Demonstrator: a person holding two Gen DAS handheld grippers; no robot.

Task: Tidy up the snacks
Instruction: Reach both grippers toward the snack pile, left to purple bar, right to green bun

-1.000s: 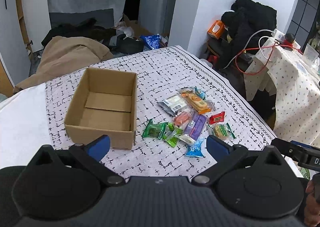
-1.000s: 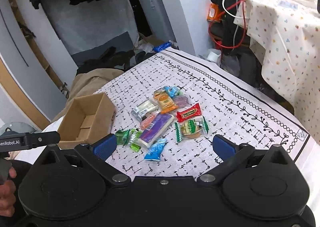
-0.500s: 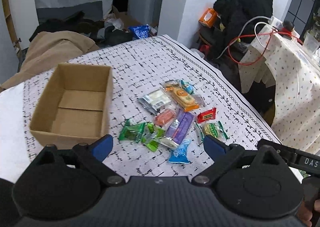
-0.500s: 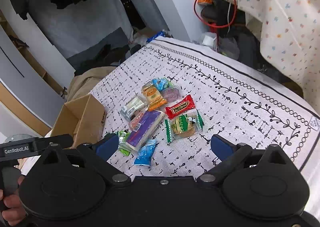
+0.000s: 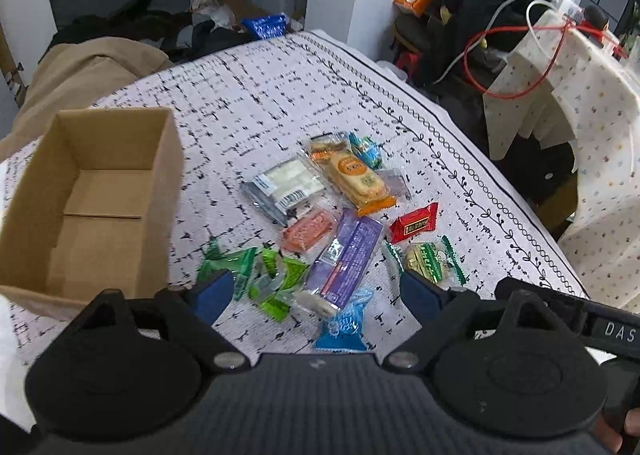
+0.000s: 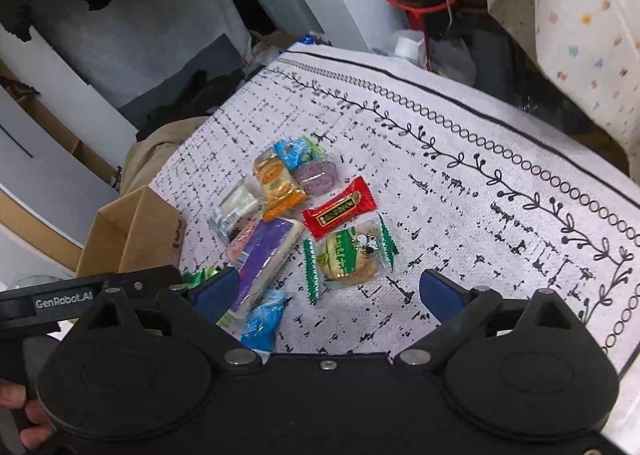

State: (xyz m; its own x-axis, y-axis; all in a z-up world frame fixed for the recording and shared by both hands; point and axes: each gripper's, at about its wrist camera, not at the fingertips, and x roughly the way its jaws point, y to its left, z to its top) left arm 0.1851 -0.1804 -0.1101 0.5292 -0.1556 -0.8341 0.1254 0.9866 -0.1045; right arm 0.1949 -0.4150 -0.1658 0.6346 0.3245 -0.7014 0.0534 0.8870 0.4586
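Near the middle of the bench's black-patterned white cloth (image 5: pixel 280 103) lies a loose heap of wrapped snacks (image 5: pixel 340 215), beside an open brown cardboard box (image 5: pixel 100 191). Only the left wrist view shows the box's bare interior; only the right shows the cloth's far corner. Left hand-held gripper (image 5: pixel 316 297) and right hand-held gripper (image 6: pixel 328 291) both hover spread, holding nothing.

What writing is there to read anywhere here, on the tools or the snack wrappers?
"GenRobot.AI": on the black bar of the left gripper, seen at the left edge of the right wrist view.
"DAS": on the black bar of the right gripper, cut off at the left wrist view's edge.
Red wrapper: gold label, too blurred to read.
Green and white wrapper, orange cracker pack, purple bar: print too small to read.
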